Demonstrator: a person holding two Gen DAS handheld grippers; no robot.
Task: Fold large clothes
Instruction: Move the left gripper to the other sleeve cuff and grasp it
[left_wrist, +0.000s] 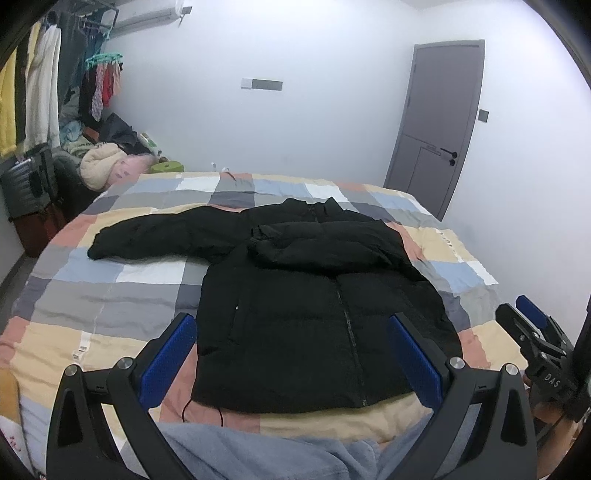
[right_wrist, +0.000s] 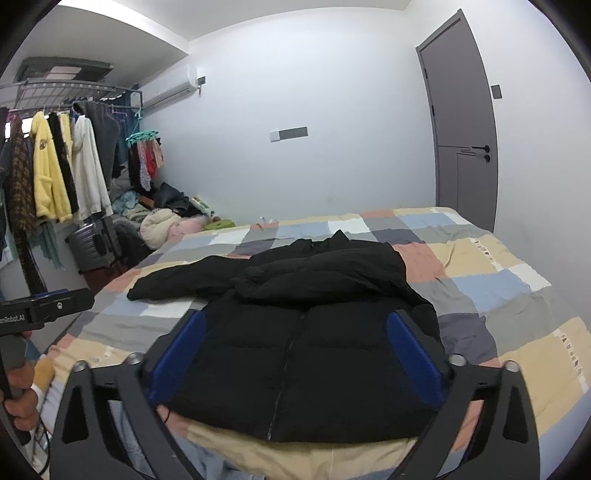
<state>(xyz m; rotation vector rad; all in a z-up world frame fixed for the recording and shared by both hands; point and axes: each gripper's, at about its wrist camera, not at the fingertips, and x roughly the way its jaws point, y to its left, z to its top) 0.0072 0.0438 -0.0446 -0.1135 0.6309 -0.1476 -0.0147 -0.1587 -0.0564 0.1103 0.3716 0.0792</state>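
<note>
A black puffer jacket (left_wrist: 295, 295) lies front up on the checked bed (left_wrist: 110, 288), hem nearest me. Its left sleeve (left_wrist: 159, 232) stretches out to the left; its right sleeve (left_wrist: 325, 243) is folded across the chest. It also shows in the right wrist view (right_wrist: 295, 332). My left gripper (left_wrist: 291, 354) is open and empty, held above the hem. My right gripper (right_wrist: 295, 354) is open and empty too, also over the hem; it shows at the right edge of the left wrist view (left_wrist: 532, 332). The left gripper's body shows in the right wrist view (right_wrist: 40, 310).
A clothes rack (right_wrist: 66, 166) with hanging garments and a pile of bedding (right_wrist: 162, 225) stand left of the bed. A suitcase (right_wrist: 92, 243) is below the rack. A grey door (right_wrist: 465, 122) is at the back right. A blue-grey cloth (left_wrist: 258, 454) lies at the bed's near edge.
</note>
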